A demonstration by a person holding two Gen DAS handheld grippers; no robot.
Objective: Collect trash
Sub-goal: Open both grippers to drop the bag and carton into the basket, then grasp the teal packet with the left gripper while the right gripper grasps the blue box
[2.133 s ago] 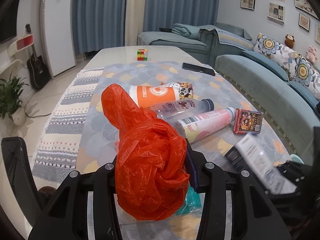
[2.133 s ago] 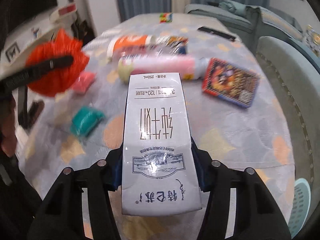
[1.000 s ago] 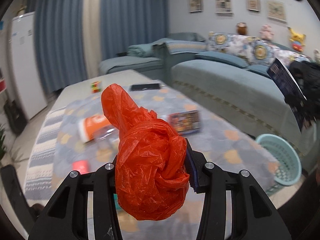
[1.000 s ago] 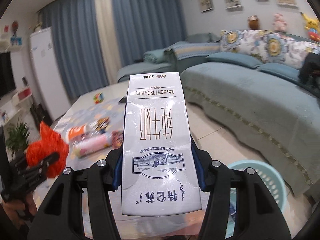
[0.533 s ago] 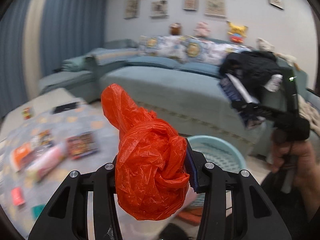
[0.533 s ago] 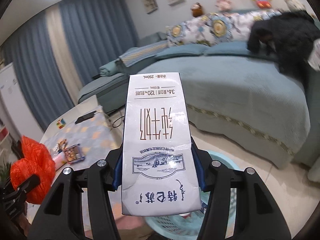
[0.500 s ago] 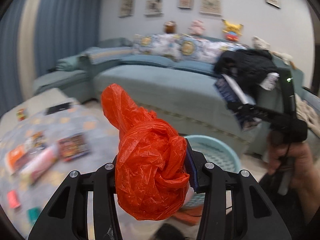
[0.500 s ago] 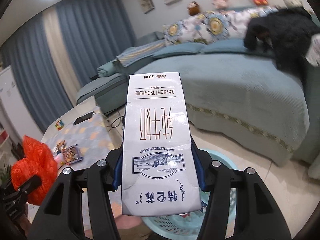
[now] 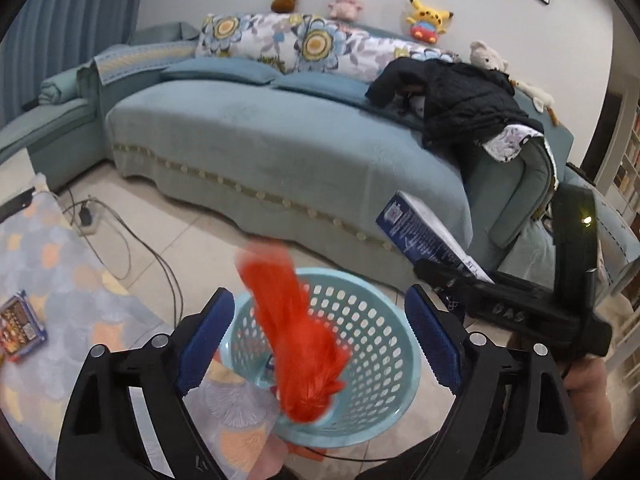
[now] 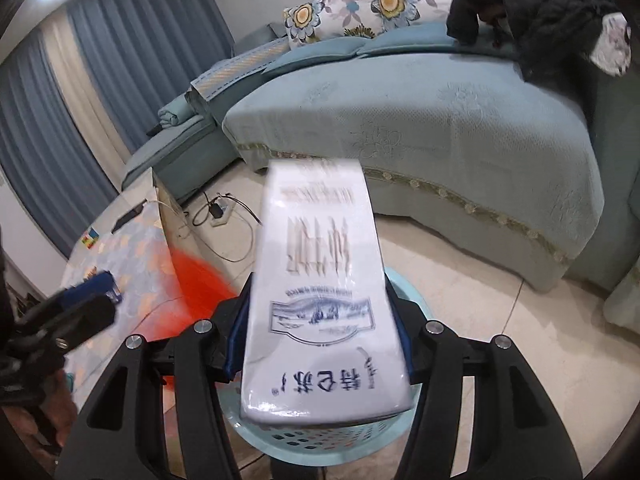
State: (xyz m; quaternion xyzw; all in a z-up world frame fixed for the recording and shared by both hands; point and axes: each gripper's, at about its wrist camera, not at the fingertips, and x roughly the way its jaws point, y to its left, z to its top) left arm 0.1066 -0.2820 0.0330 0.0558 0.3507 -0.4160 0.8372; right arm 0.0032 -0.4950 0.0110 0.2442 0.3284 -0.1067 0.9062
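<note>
Left claw [image 9: 316, 332]: jaws opening, blue pads clear of the orange plastic bag [image 9: 298, 344], which is blurred in mid-air over the teal basket [image 9: 380, 384]. Right claw [image 10: 318, 330]: clamped on the white milk carton [image 10: 320, 288] above that basket. Behind: floor, then teal sofa [image 9: 280, 152].

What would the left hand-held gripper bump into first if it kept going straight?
Probably the orange plastic bag, loose between the opening jaws of the left hand-held gripper, then the turquoise basket below. Depth is unclear.
</note>
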